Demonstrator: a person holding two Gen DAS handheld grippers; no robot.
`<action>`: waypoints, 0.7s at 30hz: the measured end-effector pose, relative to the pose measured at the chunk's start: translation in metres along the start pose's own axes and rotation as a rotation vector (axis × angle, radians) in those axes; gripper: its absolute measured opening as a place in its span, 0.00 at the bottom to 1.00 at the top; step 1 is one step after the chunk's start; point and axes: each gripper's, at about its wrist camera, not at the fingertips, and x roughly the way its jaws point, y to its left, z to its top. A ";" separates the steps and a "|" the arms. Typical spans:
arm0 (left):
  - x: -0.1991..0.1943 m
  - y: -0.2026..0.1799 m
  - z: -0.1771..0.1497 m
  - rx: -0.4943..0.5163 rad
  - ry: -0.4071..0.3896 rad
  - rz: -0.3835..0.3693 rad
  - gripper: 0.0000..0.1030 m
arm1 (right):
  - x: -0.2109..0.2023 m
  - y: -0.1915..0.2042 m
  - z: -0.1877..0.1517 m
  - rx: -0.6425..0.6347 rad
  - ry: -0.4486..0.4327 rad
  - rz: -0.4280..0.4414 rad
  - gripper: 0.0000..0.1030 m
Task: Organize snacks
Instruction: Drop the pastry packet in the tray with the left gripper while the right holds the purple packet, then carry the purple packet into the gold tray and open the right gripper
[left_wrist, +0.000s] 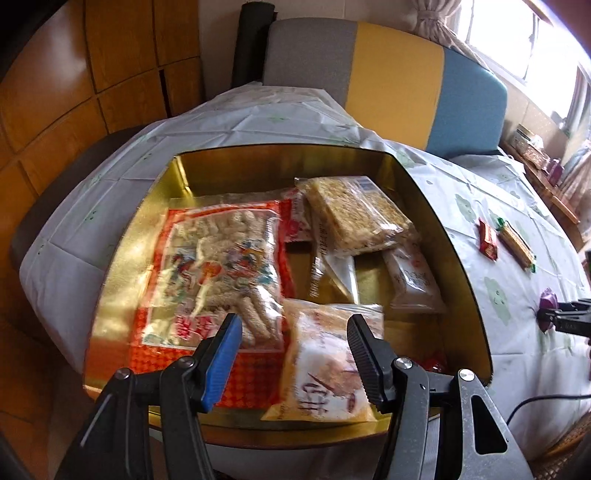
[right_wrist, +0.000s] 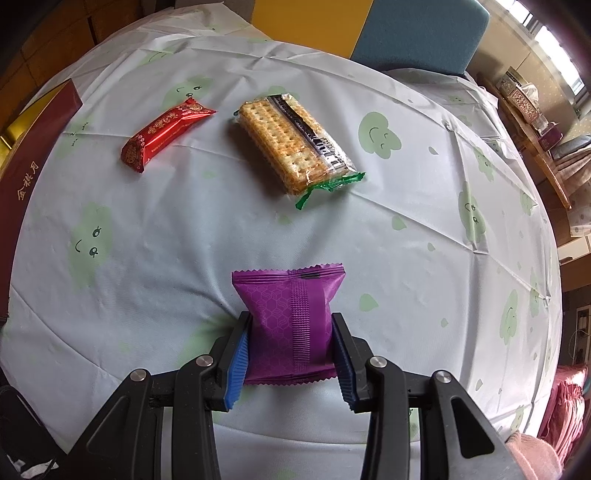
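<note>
In the left wrist view a gold-lined snack box (left_wrist: 436, 206) holds a big red bag of puffed sticks (left_wrist: 221, 266), a clear pack of yellow crisp bars (left_wrist: 354, 214), white packets, and a pale yellow packet (left_wrist: 325, 369) near its front edge. My left gripper (left_wrist: 293, 321) hovers open over that pale packet, and its pads do not touch it. On the tablecloth my right gripper (right_wrist: 291, 315) is shut on a purple packet (right_wrist: 288, 291), with its pads pressing the packet's two sides. Beyond it lie a red wrapped snack (right_wrist: 162, 129) and a cracker pack (right_wrist: 288, 144).
The box's dark red outer wall (right_wrist: 33, 147) stands at the left of the right wrist view. A grey, yellow and blue chair back (left_wrist: 388, 66) rises behind the table. A low shelf with boxes (right_wrist: 524, 107) runs along the window side. Bare tablecloth (right_wrist: 406, 258) lies right of the purple packet.
</note>
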 end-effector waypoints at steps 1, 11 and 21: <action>-0.002 0.006 0.003 -0.012 -0.011 0.016 0.58 | 0.000 0.000 0.000 -0.002 -0.001 -0.001 0.40; -0.017 0.066 0.014 -0.120 -0.087 0.161 0.58 | -0.001 0.005 0.000 -0.027 -0.015 -0.027 0.40; -0.013 0.080 0.005 -0.152 -0.058 0.150 0.58 | -0.002 0.006 -0.001 -0.014 -0.025 -0.037 0.40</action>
